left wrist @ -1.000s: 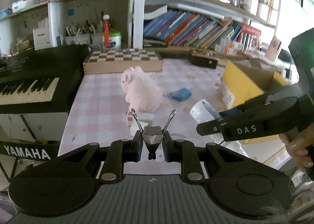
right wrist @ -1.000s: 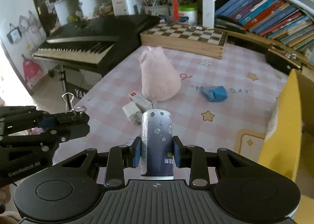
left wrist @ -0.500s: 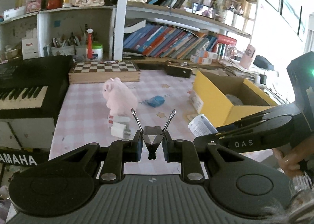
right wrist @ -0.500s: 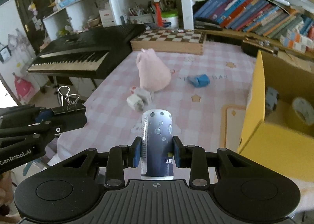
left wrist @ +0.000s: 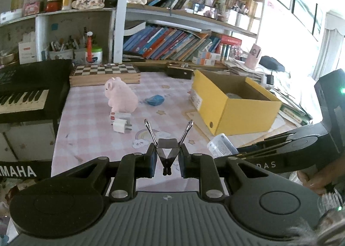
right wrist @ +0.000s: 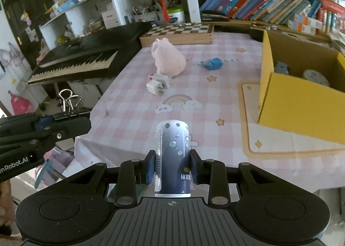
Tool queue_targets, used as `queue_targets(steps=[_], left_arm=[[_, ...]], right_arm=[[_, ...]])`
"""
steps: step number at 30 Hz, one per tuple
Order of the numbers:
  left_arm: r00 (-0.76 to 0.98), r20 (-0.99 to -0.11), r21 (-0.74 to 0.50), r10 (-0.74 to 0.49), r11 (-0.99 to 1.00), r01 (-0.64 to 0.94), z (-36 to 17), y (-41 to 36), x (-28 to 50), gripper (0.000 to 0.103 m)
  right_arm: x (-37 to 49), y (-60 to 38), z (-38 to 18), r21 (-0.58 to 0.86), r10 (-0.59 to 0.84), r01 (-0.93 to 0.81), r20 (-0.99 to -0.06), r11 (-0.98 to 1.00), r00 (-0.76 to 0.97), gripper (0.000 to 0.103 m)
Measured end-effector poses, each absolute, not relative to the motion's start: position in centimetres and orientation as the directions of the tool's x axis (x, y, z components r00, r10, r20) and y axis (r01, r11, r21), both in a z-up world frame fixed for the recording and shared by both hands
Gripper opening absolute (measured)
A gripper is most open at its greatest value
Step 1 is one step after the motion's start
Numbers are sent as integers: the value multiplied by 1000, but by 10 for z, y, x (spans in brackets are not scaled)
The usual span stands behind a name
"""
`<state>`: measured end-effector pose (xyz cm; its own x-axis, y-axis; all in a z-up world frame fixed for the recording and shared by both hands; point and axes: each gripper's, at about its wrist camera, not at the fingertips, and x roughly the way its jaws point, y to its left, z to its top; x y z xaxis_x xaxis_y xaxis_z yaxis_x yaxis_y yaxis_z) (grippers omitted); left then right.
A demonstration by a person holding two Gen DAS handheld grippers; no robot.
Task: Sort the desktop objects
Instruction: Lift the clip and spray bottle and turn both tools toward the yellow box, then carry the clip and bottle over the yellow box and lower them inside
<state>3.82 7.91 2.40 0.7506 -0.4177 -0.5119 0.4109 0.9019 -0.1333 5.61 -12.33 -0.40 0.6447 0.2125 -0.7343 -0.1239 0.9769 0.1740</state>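
My left gripper point(left wrist: 167, 159) is shut on a black binder clip point(left wrist: 167, 149) with its wire handles up; the clip point(right wrist: 70, 110) also shows at the left in the right wrist view. My right gripper point(right wrist: 172, 166) is shut on a blue-grey can point(right wrist: 172, 155), whose end point(left wrist: 220, 146) shows in the left wrist view. Both hang off the near edge of the pink checked table point(right wrist: 215, 95). On it lie a pink plush pig point(left wrist: 120, 97), white chargers point(left wrist: 120, 122) and a blue crumpled item point(left wrist: 154, 100). An open yellow box point(left wrist: 232, 105) stands at the right with items inside.
A black keyboard point(left wrist: 23, 95) borders the table's left side. A wooden chessboard point(left wrist: 105, 73) lies at the back, with bookshelves point(left wrist: 172, 43) behind it. A hand point(left wrist: 317, 177) holds the right gripper's handle. A cream mat point(right wrist: 250, 129) lies under the box.
Both grippers have drawn back from the table with the clip and can held. The table's objects look smaller and farther, and the yellow box has come fully into view.
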Motion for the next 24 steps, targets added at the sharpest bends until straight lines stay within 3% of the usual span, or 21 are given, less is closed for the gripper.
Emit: queue_targets(steps=[24], left_arm=[[581,-520,-140,-627,733,666,18,23,12,19]], right_arm=[[-21,-164,-10,183,27,165,-746,969,666,32]])
